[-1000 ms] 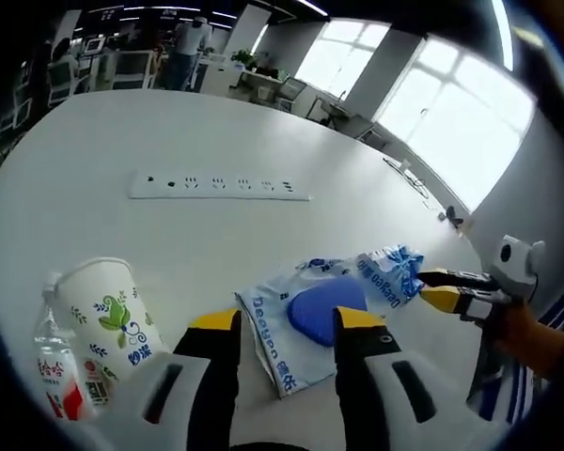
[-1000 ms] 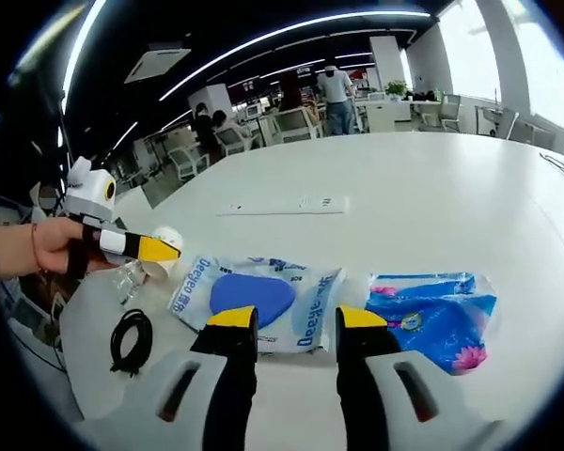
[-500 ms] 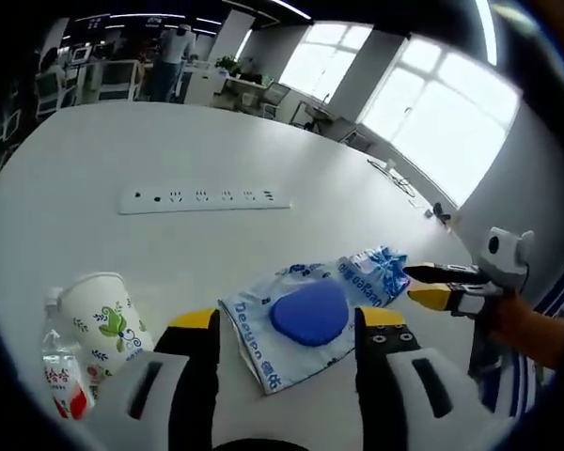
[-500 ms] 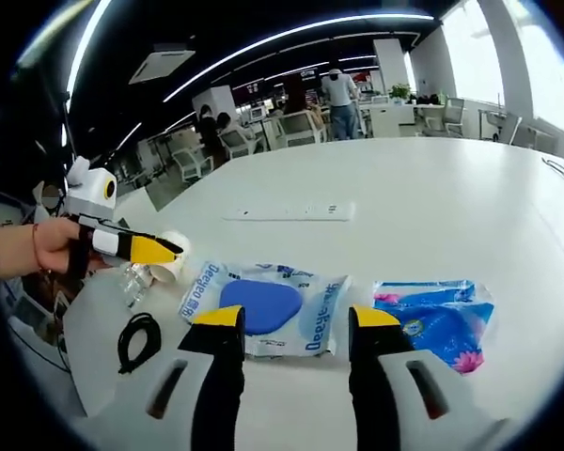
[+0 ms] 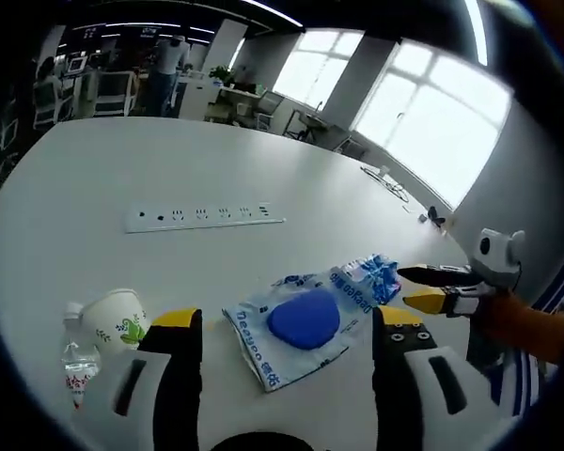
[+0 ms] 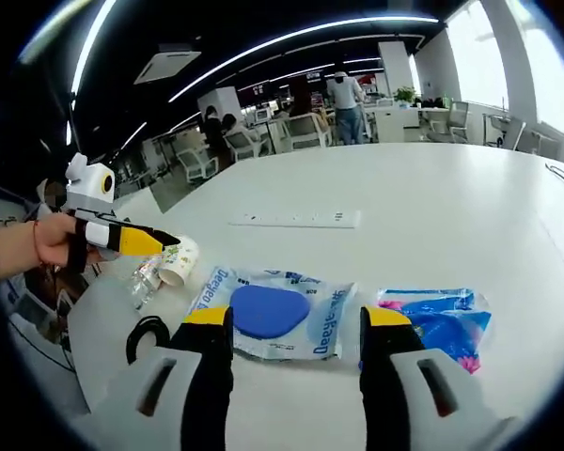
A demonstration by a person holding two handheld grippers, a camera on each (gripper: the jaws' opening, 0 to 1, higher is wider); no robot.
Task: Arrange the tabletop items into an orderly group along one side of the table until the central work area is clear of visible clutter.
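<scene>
Jaws widened; wipes pack (image 6: pixel 271 313) between, cup (image 6: pixel 178 262) aside.

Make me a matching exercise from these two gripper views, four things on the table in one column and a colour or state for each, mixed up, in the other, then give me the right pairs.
Things:
1. paper cup
2. cable
3. power strip
4. tissue pack

Descriptions:
A. white, long and flat, with a row of sockets
B. bright blue wrapper with a pink flower
C. lying on its side, white with green leaf print
D. black, coiled in a loop

Pairs: 1-C, 2-D, 3-A, 4-B
</scene>
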